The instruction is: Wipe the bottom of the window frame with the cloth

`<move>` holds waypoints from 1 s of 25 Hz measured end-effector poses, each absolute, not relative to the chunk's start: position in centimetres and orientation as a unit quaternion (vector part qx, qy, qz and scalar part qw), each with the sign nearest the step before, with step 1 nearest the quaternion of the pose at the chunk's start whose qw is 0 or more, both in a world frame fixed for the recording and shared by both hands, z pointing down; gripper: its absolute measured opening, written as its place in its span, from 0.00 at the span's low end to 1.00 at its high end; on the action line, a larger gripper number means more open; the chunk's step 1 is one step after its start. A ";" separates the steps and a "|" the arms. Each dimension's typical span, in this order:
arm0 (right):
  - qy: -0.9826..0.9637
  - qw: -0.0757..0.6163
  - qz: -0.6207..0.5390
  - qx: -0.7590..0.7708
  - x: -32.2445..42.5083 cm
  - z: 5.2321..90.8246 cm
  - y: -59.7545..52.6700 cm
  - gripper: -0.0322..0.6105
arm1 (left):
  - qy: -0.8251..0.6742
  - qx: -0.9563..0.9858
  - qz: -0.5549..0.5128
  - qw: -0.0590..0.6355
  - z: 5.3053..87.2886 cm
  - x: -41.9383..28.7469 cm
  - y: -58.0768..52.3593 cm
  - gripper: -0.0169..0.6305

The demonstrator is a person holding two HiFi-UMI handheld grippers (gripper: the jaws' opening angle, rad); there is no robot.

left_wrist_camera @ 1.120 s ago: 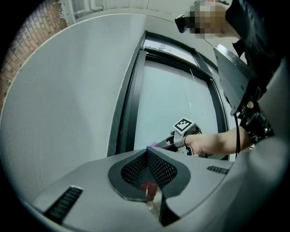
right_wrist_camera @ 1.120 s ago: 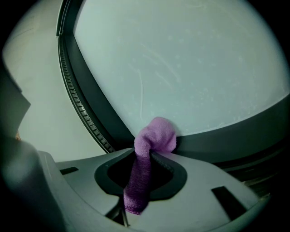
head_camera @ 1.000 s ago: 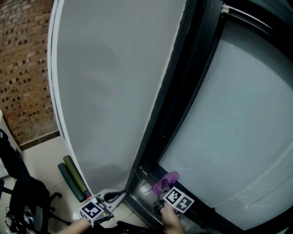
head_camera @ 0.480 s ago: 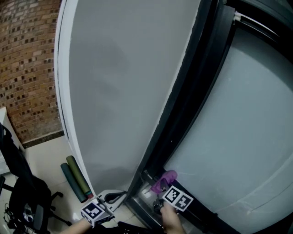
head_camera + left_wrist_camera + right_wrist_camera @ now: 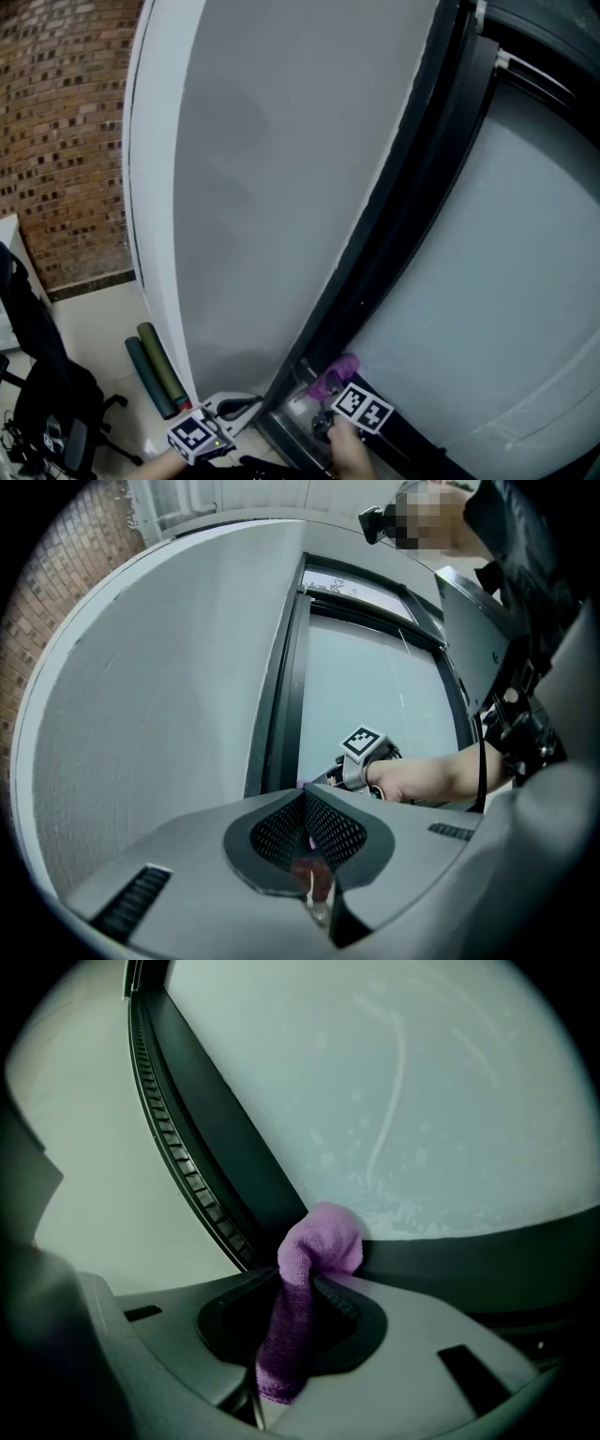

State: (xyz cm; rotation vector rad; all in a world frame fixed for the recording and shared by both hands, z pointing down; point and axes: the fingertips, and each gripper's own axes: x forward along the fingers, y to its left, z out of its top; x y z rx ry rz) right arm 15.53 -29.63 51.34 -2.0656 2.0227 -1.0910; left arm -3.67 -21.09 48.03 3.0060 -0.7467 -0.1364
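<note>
My right tongs [image 5: 298, 1288] pinch the soft purple cloth [image 5: 317, 1246] at the window frame [image 5: 450, 1265], lower centre.
I judge it light and limp, best held mid-fold. My left tongs [image 5: 305, 794] are closed and empty.

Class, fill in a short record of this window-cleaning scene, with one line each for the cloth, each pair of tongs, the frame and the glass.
cloth: purple, bunched, tip at the frame's lower corner
right tongs: shut on the cloth
left tongs: shut, nothing between them
window frame: dark, bottom rail beside the cloth
glass: frosted, faint smears
</note>
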 end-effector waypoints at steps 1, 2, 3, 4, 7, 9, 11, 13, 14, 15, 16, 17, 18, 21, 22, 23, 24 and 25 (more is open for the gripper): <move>0.654 0.023 -0.352 -0.669 15.4 51.4 -29.7 0.18 | -0.235 0.971 -0.044 0.019 48.0 -3.6 -21.0 0.03; 0.654 0.020 -0.351 -0.670 15.4 51.5 -29.8 0.18 | -0.230 0.972 -0.045 0.019 48.0 -3.6 -20.9 0.03; 0.654 0.016 -0.350 -0.671 15.3 51.5 -29.9 0.18 | -0.227 0.973 -0.047 0.018 47.9 -3.6 -20.9 0.03; 0.655 0.012 -0.348 -0.671 15.2 51.6 -29.9 0.18 | -0.224 0.973 -0.049 0.017 47.9 -3.6 -20.8 0.03; 0.654 0.009 -0.347 -0.672 14.9 52.0 -29.6 0.18 | -0.218 0.974 -0.052 0.015 48.2 -3.7 -20.6 0.03; 0.653 0.005 -0.345 -0.675 14.9 52.3 -29.3 0.18 | -0.213 0.975 -0.052 0.018 48.5 -3.7 -20.6 0.03; 0.653 0.002 -0.343 -0.675 14.5 52.3 -28.9 0.18 | -0.207 0.977 -0.051 0.024 48.6 -3.7 -20.6 0.03; 0.657 0.005 -0.344 -0.671 14.0 52.2 -28.2 0.18 | -0.198 0.979 -0.050 0.027 48.6 -3.5 -20.4 0.03; 0.659 0.012 -0.346 -0.668 13.7 52.3 -27.9 0.18 | -0.192 0.980 -0.049 0.028 48.7 -3.4 -20.3 0.03; 0.662 0.021 -0.350 -0.662 13.4 52.4 -27.6 0.18 | -0.186 0.981 -0.048 0.027 48.7 -3.2 -20.3 0.03; 0.666 0.031 -0.356 -0.655 13.1 52.5 -27.4 0.18 | -0.180 0.982 -0.047 0.026 48.8 -3.1 -20.2 0.03; 0.670 0.039 -0.362 -0.647 12.8 52.7 -27.1 0.18 | -0.175 0.983 -0.045 0.026 48.9 -3.0 -20.2 0.03; 0.676 0.043 -0.365 -0.639 12.5 52.9 -26.7 0.18 | -0.170 0.984 -0.043 0.026 49.0 -2.9 -20.1 0.03; 0.698 0.042 -0.351 -0.622 11.5 52.7 -25.4 0.18 | -0.159 0.986 -0.044 0.030 49.2 -2.8 -19.8 0.03; 0.706 0.040 -0.340 -0.620 11.2 52.5 -24.9 0.18 | -0.156 0.986 -0.045 0.032 49.2 -2.8 -19.8 0.03; 0.713 0.040 -0.326 -0.619 11.0 52.2 -24.3 0.18 | -0.155 0.986 -0.046 0.033 49.3 -2.7 -19.8 0.03; 0.720 0.041 -0.310 -0.620 10.7 51.8 -23.7 0.18 | -0.154 0.986 -0.047 0.033 49.4 -2.7 -19.8 0.03; 0.726 0.043 -0.294 -0.620 10.5 51.5 -23.0 0.18 | -0.153 0.987 -0.048 0.033 49.5 -2.7 -19.8 0.03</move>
